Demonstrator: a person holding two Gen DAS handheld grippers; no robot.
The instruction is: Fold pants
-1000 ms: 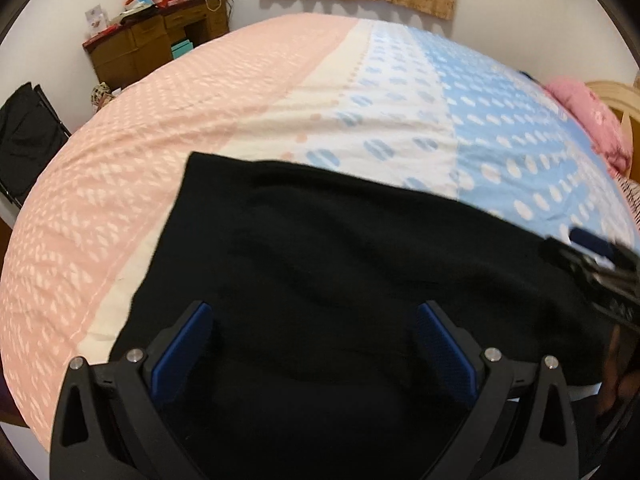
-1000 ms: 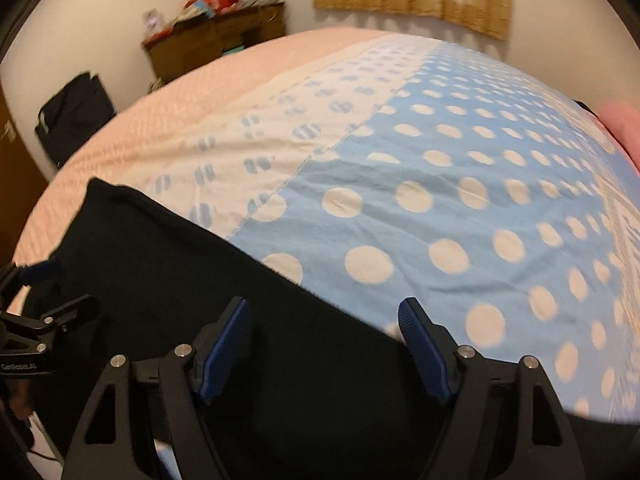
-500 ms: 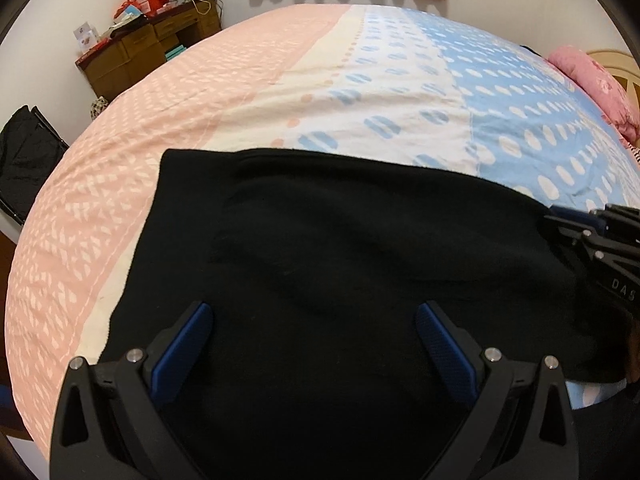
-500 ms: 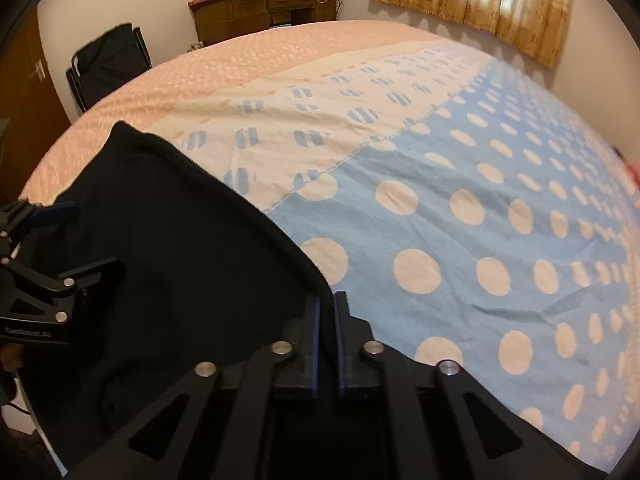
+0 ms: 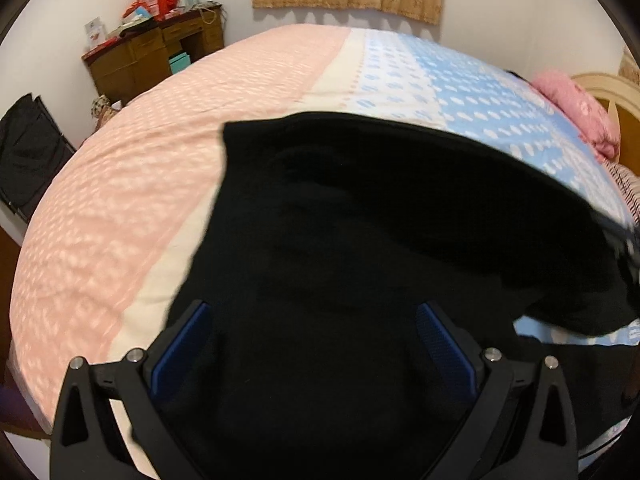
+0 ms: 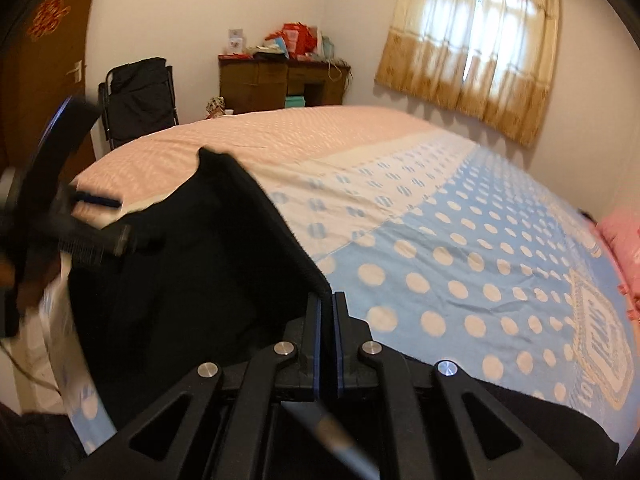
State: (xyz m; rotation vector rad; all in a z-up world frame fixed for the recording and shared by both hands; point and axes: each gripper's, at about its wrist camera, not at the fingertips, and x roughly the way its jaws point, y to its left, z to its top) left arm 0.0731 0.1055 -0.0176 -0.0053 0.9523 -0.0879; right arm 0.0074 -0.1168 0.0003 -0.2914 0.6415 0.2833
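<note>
Right gripper (image 6: pixel 327 300) pressed together on hem of black pants (image 6: pixel 192 280), edge lifted off bed (image 6: pixel 460 240) — likely to carry fold over. Left gripper (image 5: pixel 312 344) spread, fabric beneath and ahead of pads, not pinched — ready for own corner.

A cluttered wooden desk (image 6: pixel 282 80), curtained window (image 6: pixel 476 44) and perhaps a black bag (image 6: pixel 138 96).

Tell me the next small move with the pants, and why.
Probably close the left gripper on the black pants: its jaws stand open over the cloth, while the right gripper is already shut on the hem, which is lifted off the bedspread.
</note>
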